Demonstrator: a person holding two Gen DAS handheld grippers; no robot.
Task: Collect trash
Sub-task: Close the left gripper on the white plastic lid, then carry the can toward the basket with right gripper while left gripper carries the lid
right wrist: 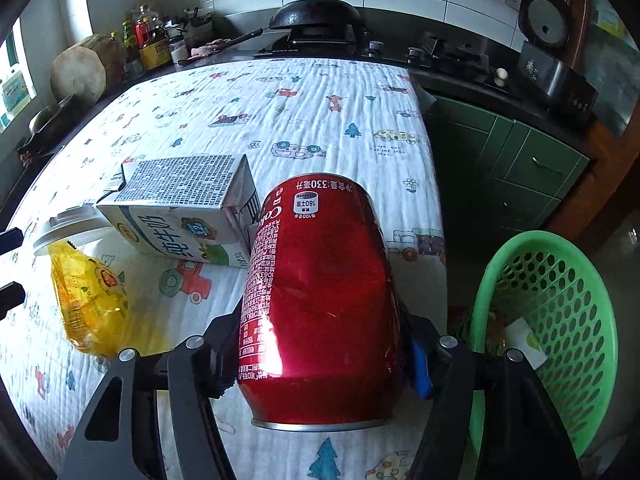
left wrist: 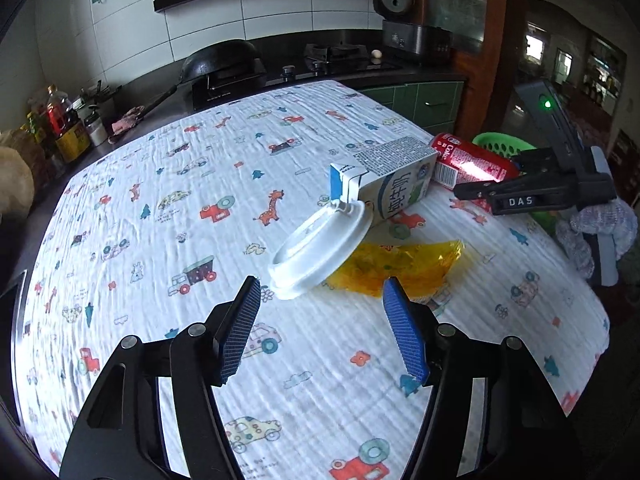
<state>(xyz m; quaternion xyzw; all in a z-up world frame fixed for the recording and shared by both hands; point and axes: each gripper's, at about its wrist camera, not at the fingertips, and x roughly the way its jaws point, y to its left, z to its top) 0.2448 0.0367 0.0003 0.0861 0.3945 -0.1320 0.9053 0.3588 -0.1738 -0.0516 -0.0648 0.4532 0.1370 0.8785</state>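
On the patterned tablecloth (left wrist: 168,184) lie a white plastic lid (left wrist: 320,248), a crumpled yellow wrapper (left wrist: 404,266) and a milk carton (left wrist: 394,184) on its side. My left gripper (left wrist: 320,286) is open just short of the lid, with nothing between its blue pads (left wrist: 240,320). My right gripper (right wrist: 320,320) is shut on a red cola can (right wrist: 320,300) beside the carton (right wrist: 188,200). The left wrist view shows the can (left wrist: 468,158) and the right gripper (left wrist: 496,174) at the table's right edge. A green basket (right wrist: 500,264) stands just right of the can, below the table.
The basket holds some paper scraps (right wrist: 524,340). Behind the table runs a dark counter with a wok (left wrist: 220,60), a stove (left wrist: 340,56) and a rice cooker (left wrist: 412,36). Bottles (left wrist: 64,120) crowd the far left. Green cabinets (right wrist: 520,168) stand right of the table edge.
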